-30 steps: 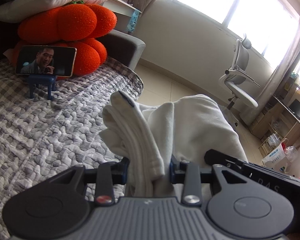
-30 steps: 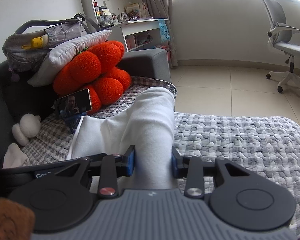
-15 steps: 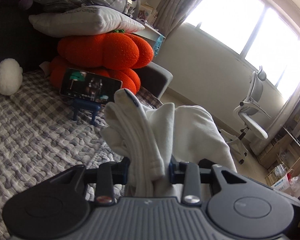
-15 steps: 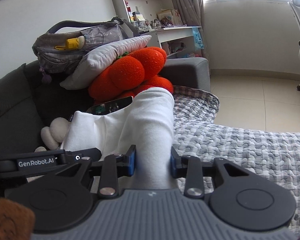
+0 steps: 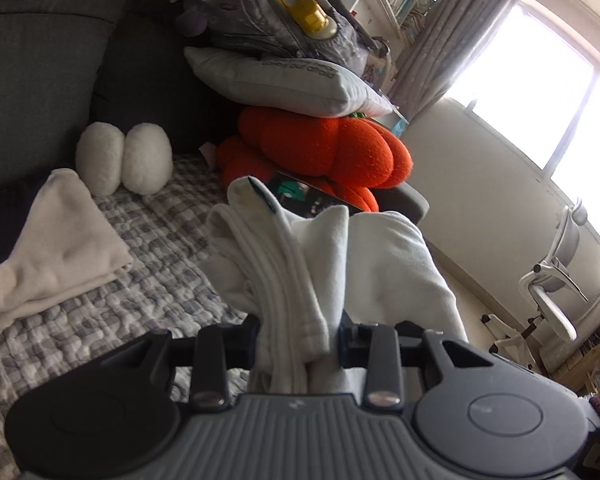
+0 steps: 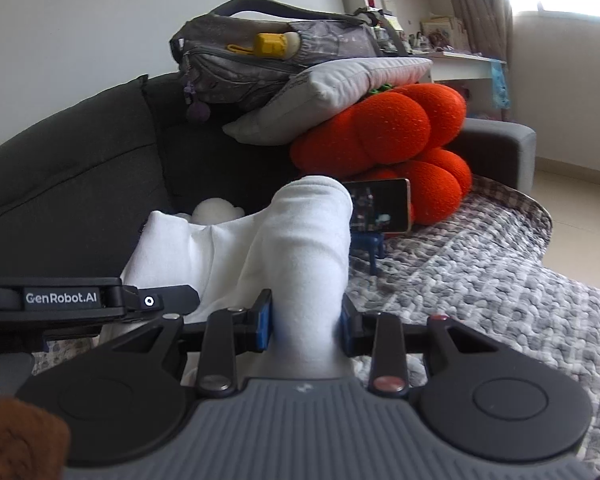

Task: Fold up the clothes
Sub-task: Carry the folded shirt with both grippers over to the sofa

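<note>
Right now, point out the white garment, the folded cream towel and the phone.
white garment (image 5: 384, 264), left wrist view, on its broad draped panel.
folded cream towel (image 5: 60, 248), left wrist view, on its top layer.
phone (image 6: 380, 206), right wrist view, on its screen.

left gripper (image 5: 298, 334) clamping white garment (image 5: 340, 256), checked blanket (image 5: 148, 280)

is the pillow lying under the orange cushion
No, the pillow lies on top of the orange cushion, with a grey bag above it.
</note>
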Action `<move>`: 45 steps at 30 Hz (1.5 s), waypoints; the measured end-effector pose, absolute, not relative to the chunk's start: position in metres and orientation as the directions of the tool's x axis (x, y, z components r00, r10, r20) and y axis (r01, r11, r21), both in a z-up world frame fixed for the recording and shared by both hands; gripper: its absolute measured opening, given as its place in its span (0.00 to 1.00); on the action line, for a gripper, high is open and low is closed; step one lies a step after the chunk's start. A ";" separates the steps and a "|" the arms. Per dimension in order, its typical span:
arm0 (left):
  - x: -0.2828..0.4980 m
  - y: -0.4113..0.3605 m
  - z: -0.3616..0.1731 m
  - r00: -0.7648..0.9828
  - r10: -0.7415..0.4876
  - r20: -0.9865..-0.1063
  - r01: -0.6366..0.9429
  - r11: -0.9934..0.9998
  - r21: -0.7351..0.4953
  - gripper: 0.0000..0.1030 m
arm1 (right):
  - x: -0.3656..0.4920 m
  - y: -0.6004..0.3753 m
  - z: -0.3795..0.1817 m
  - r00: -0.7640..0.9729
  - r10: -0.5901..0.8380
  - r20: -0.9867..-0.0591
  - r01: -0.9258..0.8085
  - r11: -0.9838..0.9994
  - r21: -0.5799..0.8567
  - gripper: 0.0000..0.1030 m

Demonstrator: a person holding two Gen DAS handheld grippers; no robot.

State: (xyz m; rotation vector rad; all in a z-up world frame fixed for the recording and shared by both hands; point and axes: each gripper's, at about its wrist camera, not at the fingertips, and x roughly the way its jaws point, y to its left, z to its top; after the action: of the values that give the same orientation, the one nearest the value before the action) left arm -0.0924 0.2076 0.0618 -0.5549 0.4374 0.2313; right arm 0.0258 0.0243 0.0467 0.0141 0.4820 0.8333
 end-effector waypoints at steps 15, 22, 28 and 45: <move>-0.161 0.306 0.051 0.849 0.321 -0.420 -0.503 0.733 -0.457 0.34 | -0.004 0.148 0.042 0.372 0.854 -0.365 -0.872 0.456 0.178 0.35; -0.177 0.360 0.035 0.826 0.356 -0.437 -0.555 0.650 -0.520 0.34 | -0.013 0.219 0.041 0.313 0.845 -0.433 -0.913 0.394 0.109 0.35; -0.172 0.387 0.034 0.813 0.382 -0.440 -0.580 0.601 -0.550 0.34 | -0.001 0.257 0.053 0.279 0.864 -0.419 -0.932 0.348 0.098 0.34; -0.138 0.420 0.010 0.757 0.409 -0.509 -0.652 0.530 -0.543 0.35 | 0.071 0.297 0.017 0.125 0.875 -0.468 -0.938 0.258 0.232 0.34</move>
State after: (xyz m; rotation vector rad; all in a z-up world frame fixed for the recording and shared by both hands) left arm -0.1378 0.4201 0.0102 -0.7854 0.3397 0.6480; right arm 0.0709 0.2974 0.0172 -0.1308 0.5793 1.3258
